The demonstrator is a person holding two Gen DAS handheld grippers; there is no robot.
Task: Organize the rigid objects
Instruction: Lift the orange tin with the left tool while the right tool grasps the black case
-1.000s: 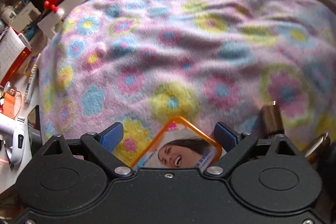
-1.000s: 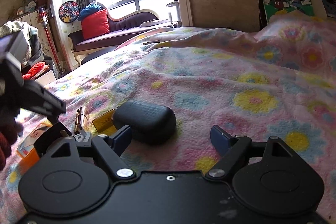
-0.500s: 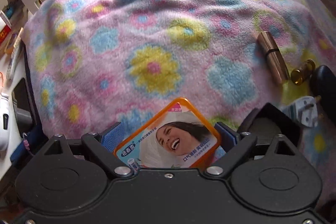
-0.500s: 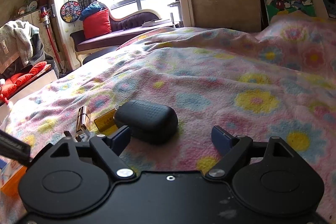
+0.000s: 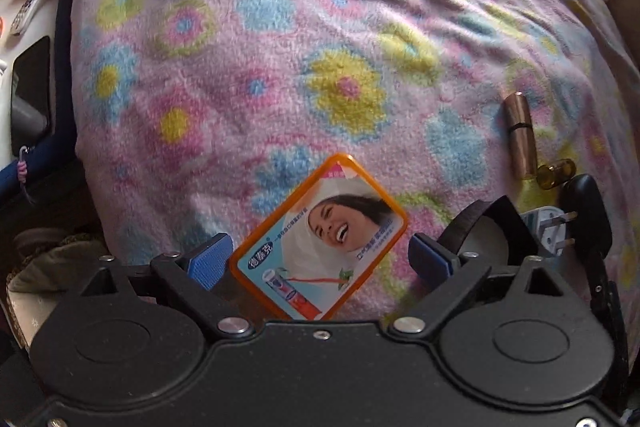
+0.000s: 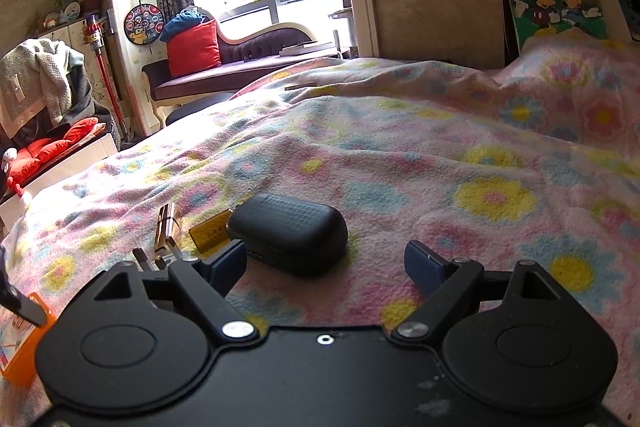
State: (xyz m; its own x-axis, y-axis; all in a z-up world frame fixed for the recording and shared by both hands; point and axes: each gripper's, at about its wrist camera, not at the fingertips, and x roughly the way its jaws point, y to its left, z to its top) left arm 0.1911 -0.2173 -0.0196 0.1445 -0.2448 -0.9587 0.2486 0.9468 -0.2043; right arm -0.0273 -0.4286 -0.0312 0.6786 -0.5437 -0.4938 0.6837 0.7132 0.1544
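Placement looks like the step in hand: the flat, orange-rimmed rectangular box with a smiling face printed on its lid (image 5: 320, 239) sits cornerwise between the blue pads of the left tongs (image 5: 320, 255), above the near edge of the bed. The pads stand wide, and as far as the left wrist view shows they bear on two opposite corners of the box, so I judge it clamped, not loose. A grip across corners lets a flat box pivot easily, so the wrist should stay steady and the squeeze should not slacken until the box rests on something.

Off to the right lie the likely neighbours on the pink floral fleece blanket (image 5: 320, 27): a white plug adapter (image 5: 548, 231), a small amber glass vial (image 5: 558, 175), a rose-gold lipstick tube (image 5: 520, 135) and a black, rounded, textured case (image 6: 288, 239). The vial touches the end of the tube; the case lies just beside the plug. If the aim is to gather everything there, the box wants bare blanket near the plug, lowered flat and released only once its underside is on the fleece. The tube and vial can roll on soft bedding, so approach from the open side and avoid pressing a dip into the blanket near them.

Right tongs (image 6: 326, 263) stand apart, have just been opening, and hold nothing; the case lies just ahead of the left pad.
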